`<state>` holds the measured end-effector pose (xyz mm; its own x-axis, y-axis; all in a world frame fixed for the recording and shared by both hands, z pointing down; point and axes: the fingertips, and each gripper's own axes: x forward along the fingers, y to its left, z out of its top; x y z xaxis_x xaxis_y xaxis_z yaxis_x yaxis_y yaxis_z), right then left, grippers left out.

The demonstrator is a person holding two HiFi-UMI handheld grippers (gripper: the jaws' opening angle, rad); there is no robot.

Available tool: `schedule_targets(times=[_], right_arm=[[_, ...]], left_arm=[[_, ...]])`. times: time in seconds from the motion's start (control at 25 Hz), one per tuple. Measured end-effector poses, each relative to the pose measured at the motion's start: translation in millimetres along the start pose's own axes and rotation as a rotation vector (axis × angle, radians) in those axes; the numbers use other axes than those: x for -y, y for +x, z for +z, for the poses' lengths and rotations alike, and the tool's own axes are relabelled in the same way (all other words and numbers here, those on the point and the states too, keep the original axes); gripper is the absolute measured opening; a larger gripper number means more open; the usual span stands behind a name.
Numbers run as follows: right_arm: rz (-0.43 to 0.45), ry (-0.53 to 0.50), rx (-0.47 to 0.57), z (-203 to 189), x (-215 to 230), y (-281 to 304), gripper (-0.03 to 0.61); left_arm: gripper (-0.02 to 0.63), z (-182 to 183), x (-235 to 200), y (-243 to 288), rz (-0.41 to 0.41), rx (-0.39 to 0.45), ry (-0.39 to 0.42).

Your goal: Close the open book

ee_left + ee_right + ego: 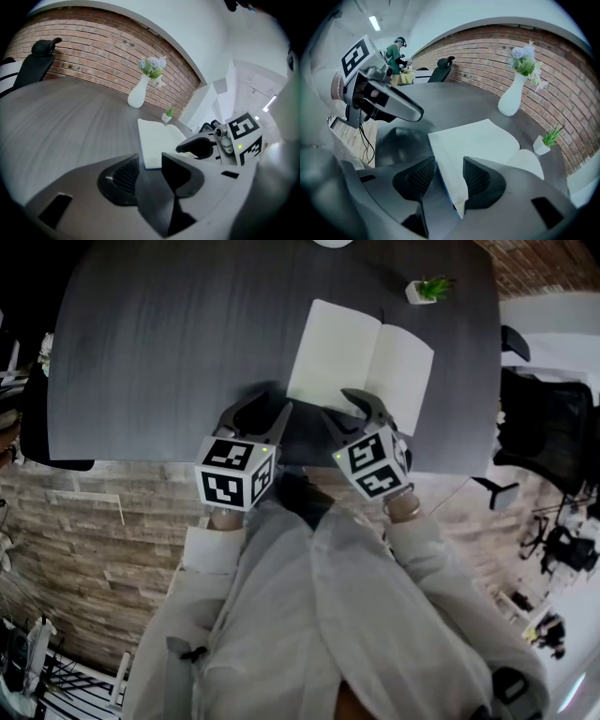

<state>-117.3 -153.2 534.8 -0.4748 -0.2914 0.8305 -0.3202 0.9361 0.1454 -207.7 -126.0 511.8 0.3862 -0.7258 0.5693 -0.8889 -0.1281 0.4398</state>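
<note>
Straddling the near edge of the open book [361,362] on the grey table [169,352], your right gripper [349,411] had its jaws spread wide, with page edges between them but not pinched. Your left gripper [261,413], just left of the book's near corner, was parted and empty. Closing on one thin leaf risked creasing it, or turning a page without shutting the cover. A potted plant [427,289] stood beyond the book's far right corner and a white vase [139,93] farther off. Neither looked likely to block the fold.
</note>
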Motion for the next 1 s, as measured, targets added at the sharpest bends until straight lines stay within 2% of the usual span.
schedule_targets(times=[0.32, 0.64, 1.0], right_arm=[[0.032, -0.164, -0.069, -4.0, -11.6, 13.4, 0.173], [0.037, -0.286, -0.11, -6.6, -10.5, 20.3, 0.175], [0.003, -0.323, -0.113, -5.7, -6.0, 20.7, 0.174]], left_arm=[[0.137, 0.7, -1.3, 3.4, -0.025, 0.001, -0.01], [0.137, -0.6, -4.6, 7.4, -0.036, -0.005, 0.002], [0.138, -0.3, -1.7, 11.2, -0.059, -0.009, -0.002]])
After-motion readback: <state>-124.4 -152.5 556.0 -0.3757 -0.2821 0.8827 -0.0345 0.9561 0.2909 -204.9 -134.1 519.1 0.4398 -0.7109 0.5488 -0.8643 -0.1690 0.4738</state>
